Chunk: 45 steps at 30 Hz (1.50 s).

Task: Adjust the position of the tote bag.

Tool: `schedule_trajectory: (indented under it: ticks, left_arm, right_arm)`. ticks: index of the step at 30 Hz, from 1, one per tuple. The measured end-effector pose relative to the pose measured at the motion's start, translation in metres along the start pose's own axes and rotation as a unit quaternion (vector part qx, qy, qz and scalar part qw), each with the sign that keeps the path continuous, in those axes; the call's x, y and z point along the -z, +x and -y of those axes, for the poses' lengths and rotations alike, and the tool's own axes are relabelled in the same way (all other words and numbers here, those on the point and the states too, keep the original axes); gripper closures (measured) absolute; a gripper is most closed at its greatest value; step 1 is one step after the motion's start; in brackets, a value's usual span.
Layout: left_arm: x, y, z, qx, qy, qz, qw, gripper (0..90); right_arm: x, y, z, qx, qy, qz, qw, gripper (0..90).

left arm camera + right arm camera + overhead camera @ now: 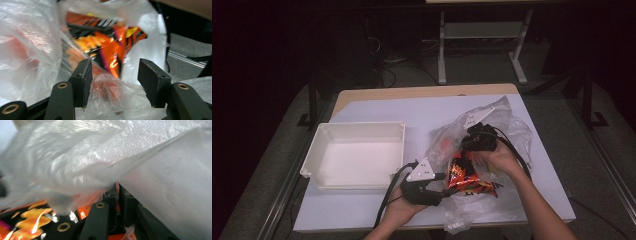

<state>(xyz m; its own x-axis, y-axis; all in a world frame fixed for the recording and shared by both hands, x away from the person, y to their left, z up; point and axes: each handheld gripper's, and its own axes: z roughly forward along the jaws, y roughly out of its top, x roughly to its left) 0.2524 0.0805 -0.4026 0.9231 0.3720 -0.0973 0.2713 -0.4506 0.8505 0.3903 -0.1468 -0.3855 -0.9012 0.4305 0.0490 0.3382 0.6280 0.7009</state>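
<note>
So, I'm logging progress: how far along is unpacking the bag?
Nothing is unpacked: the white plastic tray is empty. In hand: the right gripper is clamped on the orange snack packet inside the clear plastic bag; the left gripper stands open around bag film. Left: pulling the packet out.

No readable text on the snack bag

The orange and black snack bag point(110, 42) carries printed lettering, but none of it can be read. In the left gripper view, pale letters run across the dark band near the top of the bag, blurred and partly cut off behind the clear plastic bag point(30, 45), so no word or brand comes out. In the high view, light lettering shows on the orange front of the snack bag point(459, 172), too small to make out. In the right gripper view, yellow and orange graphics on the snack bag point(27, 220) form no letters. No numbers, labels or signs can be read elsewhere.
</note>
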Motion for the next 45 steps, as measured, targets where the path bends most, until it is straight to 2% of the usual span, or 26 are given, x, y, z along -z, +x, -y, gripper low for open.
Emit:
schedule_trajectory:
  ticks: [5, 12, 15, 16, 17, 18, 19, 21, 24, 25, 28, 29, 32, 34, 36, 37, 40, 41, 42, 44, 45]
  left_arm:
    - [0.000, -0.010, -0.006, -0.010, -0.010, 0.018, 0.9997, 45.1]
    - [0.003, -0.015, -0.011, -0.025, -0.013, 0.018, 0.9994, 45.1]
    - [0.002, -0.016, -0.013, -0.025, -0.011, 0.025, 0.9993, 45.0]
    - [0.002, -0.016, -0.013, -0.025, -0.011, 0.025, 0.9993, 45.0]
    - [0.000, -0.018, -0.016, -0.032, -0.007, 0.028, 0.9990, 45.0]
    - [0.000, -0.018, -0.016, -0.032, -0.007, 0.028, 0.9990, 45.1]
    - [-0.003, -0.021, -0.019, -0.035, -0.007, 0.035, 0.9988, 45.1]
    - [-0.007, -0.024, -0.023, -0.039, -0.007, 0.042, 0.9983, 45.1]
    - [-0.010, -0.028, -0.027, -0.044, -0.007, 0.048, 0.9978, 45.5]
    - [-0.015, -0.031, -0.029, -0.045, -0.005, 0.059, 0.9972, 45.6]
    - [-0.019, -0.033, -0.029, -0.048, 0.000, 0.068, 0.9965, 46.3]
    - [-0.024, -0.034, -0.029, -0.044, 0.003, 0.080, 0.9958, 46.2]
    - [-0.030, -0.038, -0.027, -0.047, 0.014, 0.085, 0.9952, 46.4]
    - [-0.033, -0.040, -0.025, -0.060, 0.028, 0.076, 0.9949, 46.5]
    - [-0.034, -0.039, -0.024, -0.062, 0.033, 0.073, 0.9949, 46.4]
    - [-0.033, -0.037, -0.020, -0.060, 0.043, 0.067, 0.9951, 46.2]
    - [-0.031, -0.034, -0.015, -0.053, 0.046, 0.056, 0.9960, 45.2]
    - [-0.028, -0.030, -0.010, -0.053, 0.049, 0.043, 0.9964, 45.0]
    - [-0.028, -0.030, -0.010, -0.053, 0.049, 0.043, 0.9964, 44.4]
    - [-0.024, -0.026, -0.006, -0.051, 0.056, 0.030, 0.9967, 43.8]
    - [-0.021, -0.022, -0.002, -0.042, 0.054, 0.025, 0.9973, 43.6]
  right_arm:
    - [0.000, 0.003, -0.002, 0.000, -0.002, 0.001, 1.0000, 81.7]
    - [0.012, 0.010, 0.000, 0.003, -0.009, -0.001, 1.0000, 72.9]
    - [0.027, 0.018, 0.007, 0.002, -0.011, 0.001, 0.9999, 69.4]
    - [0.027, 0.018, 0.007, 0.002, -0.011, 0.001, 0.9999, 69.4]
    - [0.038, 0.023, 0.010, 0.008, -0.013, 0.001, 0.9999, 69.3]
    - [0.038, 0.023, 0.010, 0.008, -0.013, 0.001, 0.9999, 69.3]
    - [0.049, 0.029, 0.014, 0.011, -0.023, 0.004, 0.9997, 69.4]
    - [0.058, 0.033, 0.018, 0.006, -0.029, -0.003, 0.9995, 69.3]
    - [0.068, 0.041, 0.028, 0.010, -0.036, -0.003, 0.9993, 69.5]
    - [0.071, 0.043, 0.032, 0.010, -0.037, -0.002, 0.9993, 69.8]
    - [0.080, 0.049, 0.043, 0.008, -0.045, -0.001, 0.9989, 70.2]
    - [0.083, 0.051, 0.046, 0.007, -0.048, 0.000, 0.9988, 70.3]
    - [0.091, 0.057, 0.054, 0.005, -0.058, -0.002, 0.9983, 71.6]
    - [0.095, 0.061, 0.058, 0.006, -0.061, -0.007, 0.9981, 72.1]
    - [0.097, 0.066, 0.064, 0.011, -0.059, -0.012, 0.9981, 71.8]
    - [0.097, 0.069, 0.067, 0.009, -0.056, -0.014, 0.9983, 71.2]
    - [0.095, 0.075, 0.075, 0.006, -0.047, -0.018, 0.9987, 68.9]
    - [0.092, 0.078, 0.083, 0.004, -0.038, -0.020, 0.9991, 66.7]
    - [0.090, 0.080, 0.087, 0.004, -0.031, -0.017, 0.9994, 65.1]
    - [0.088, 0.080, 0.090, 0.003, -0.026, -0.012, 0.9996, 63.0]
    - [0.086, 0.079, 0.095, -0.001, -0.019, -0.009, 0.9998, 60.2]
